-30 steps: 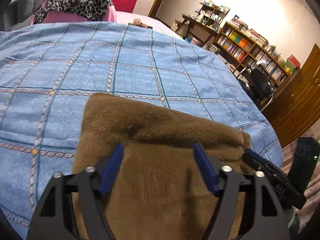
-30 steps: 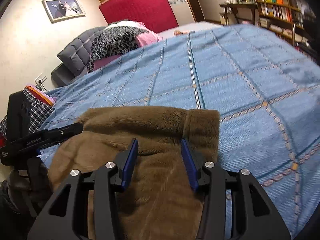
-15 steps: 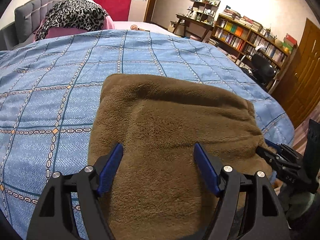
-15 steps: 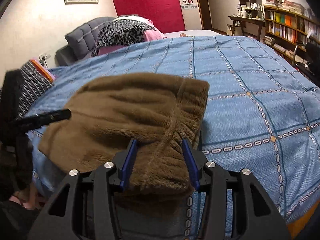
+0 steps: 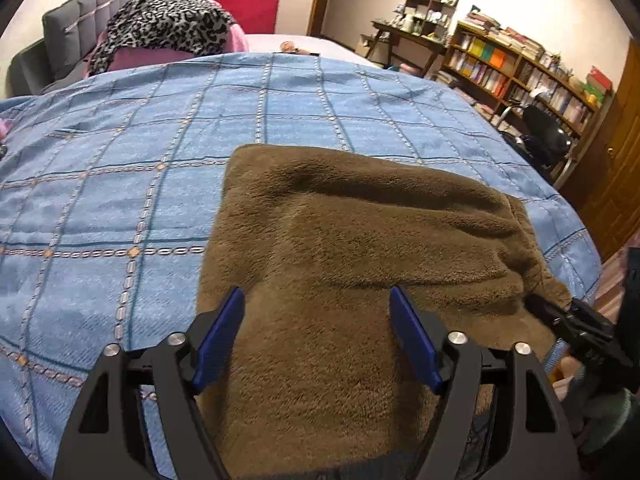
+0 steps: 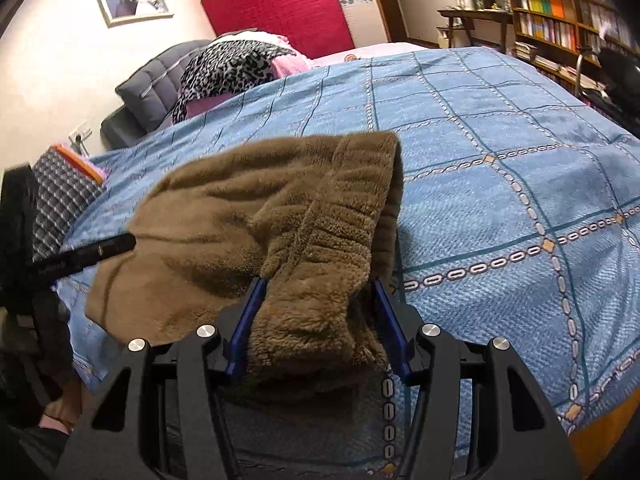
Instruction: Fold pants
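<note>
Brown fleece pants (image 5: pixel 360 248) lie folded on the blue checked bedspread (image 5: pixel 120 184), near its front edge. My left gripper (image 5: pixel 316 320) hovers over their near end with its jaws opening wide; the fabric lies under them and neither pad presses it. In the right wrist view the ribbed waistband end of the pants (image 6: pixel 320 240) bunches up between the blue pads of my right gripper (image 6: pixel 320 308), filling the gap. The right gripper (image 5: pixel 576 320) also shows at the pants' right corner. One black finger of the left gripper (image 6: pixel 100 248) reaches the pants' left side.
A leopard-print blanket (image 5: pixel 168 28) and pink pillows lie against the grey headboard at the far end. Bookshelves (image 5: pixel 520 68), a desk and a black chair (image 5: pixel 548 140) stand to the right of the bed. A checked cloth (image 6: pixel 60 200) lies at the bed's left edge.
Both grippers have drawn back toward the bed's front edge. The left jaws stand wider than before. The waistband now bunches up between the right pads instead of lying flat.
</note>
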Demonstrator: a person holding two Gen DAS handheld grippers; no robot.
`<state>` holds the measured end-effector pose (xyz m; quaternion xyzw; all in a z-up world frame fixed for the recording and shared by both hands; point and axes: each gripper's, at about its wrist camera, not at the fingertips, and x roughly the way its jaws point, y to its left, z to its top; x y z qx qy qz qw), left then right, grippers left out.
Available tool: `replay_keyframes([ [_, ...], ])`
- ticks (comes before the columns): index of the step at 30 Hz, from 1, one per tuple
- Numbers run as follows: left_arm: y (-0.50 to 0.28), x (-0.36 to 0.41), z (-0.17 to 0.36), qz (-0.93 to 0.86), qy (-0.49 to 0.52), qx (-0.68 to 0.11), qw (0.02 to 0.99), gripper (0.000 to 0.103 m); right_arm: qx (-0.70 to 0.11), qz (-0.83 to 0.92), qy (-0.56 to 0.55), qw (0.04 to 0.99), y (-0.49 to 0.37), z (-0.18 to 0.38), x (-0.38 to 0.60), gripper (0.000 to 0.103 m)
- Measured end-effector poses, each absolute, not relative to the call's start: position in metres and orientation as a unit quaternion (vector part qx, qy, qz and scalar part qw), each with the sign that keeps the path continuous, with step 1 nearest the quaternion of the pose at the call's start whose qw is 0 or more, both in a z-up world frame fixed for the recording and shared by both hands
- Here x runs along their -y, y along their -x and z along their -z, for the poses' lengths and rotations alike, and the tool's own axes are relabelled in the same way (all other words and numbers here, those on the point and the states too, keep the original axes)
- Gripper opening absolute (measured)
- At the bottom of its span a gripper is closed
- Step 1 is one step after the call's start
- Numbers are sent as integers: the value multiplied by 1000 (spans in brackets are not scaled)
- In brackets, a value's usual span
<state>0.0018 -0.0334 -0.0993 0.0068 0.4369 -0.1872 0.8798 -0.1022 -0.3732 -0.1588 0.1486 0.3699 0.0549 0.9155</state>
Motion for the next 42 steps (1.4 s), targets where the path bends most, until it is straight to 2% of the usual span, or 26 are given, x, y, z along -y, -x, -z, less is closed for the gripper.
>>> replay_keyframes([
  [10, 10, 27, 94, 158, -21, -434, 887, 84, -321, -51, -114, 939, 120, 114, 354, 55],
  [18, 14, 22, 97, 149, -25, -434, 888, 84, -354, -75, -87, 928, 115, 135, 338, 55],
  [25, 13, 18, 104, 147, -23, -442, 885, 84, -358, -79, -105, 924, 116, 142, 344, 56],
  [32, 11, 16, 100, 146, -30, -437, 887, 84, -349, -84, -175, 917, 113, 128, 366, 57],
  [34, 8, 16, 98, 145, -30, -436, 888, 84, -346, -79, -190, 915, 111, 126, 372, 59],
  [35, 7, 16, 97, 144, -31, -435, 888, 84, -347, -73, -201, 913, 109, 126, 377, 65],
  [36, 6, 16, 97, 144, -31, -434, 889, 84, -348, -68, -214, 910, 107, 126, 383, 75],
  [38, 4, 15, 96, 144, -31, -434, 889, 84, -349, -62, -239, 904, 104, 129, 392, 83],
  [42, -7, 9, 98, 171, 9, -452, 875, 88, -360, -64, -282, 887, 92, 138, 407, 83],
])
